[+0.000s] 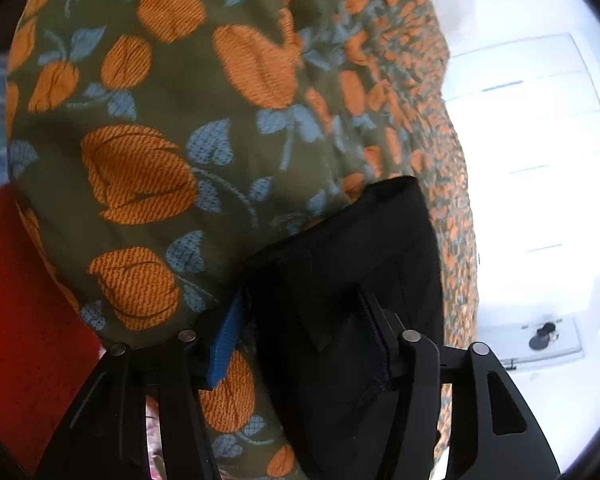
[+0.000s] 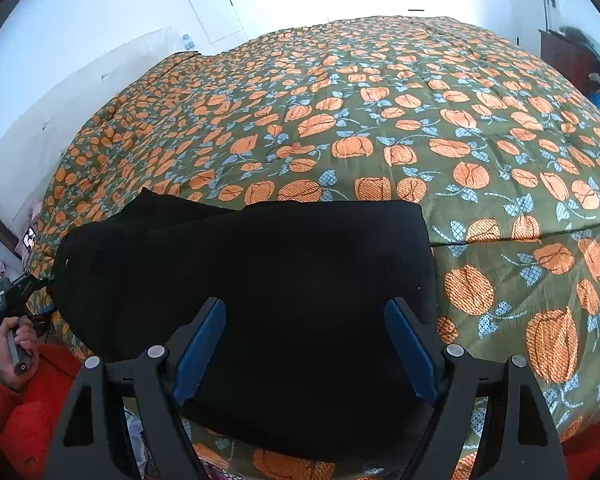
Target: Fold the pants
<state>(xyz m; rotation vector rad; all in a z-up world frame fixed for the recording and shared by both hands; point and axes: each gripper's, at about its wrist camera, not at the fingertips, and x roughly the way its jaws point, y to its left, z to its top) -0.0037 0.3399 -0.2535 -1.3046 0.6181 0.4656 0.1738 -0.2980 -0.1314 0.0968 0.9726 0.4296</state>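
Black pants (image 2: 244, 292) lie folded in a thick stack near the front edge of a bed covered by an olive spread with orange flowers (image 2: 380, 120). My right gripper (image 2: 306, 320) hovers over the stack's near part, open, and its blue pads (image 2: 200, 344) clasp nothing. My left gripper (image 1: 300, 296) straddles the stack's left end (image 1: 352, 264). One blue pad (image 1: 224, 344) stands just beside the cloth edge and the other finger (image 1: 374, 332) lies over the cloth. I see no pinch. The left gripper (image 2: 20, 288) also shows small in the right wrist view, held by a hand (image 2: 18, 340).
The person's red sleeve (image 2: 24, 408) is at the bed's front left corner. White walls and a door (image 2: 220, 0) stand behind the bed, and a dark wooden dresser (image 2: 560, 56) stands at the far right. Small clutter lies on the floor at the left (image 2: 28, 236).
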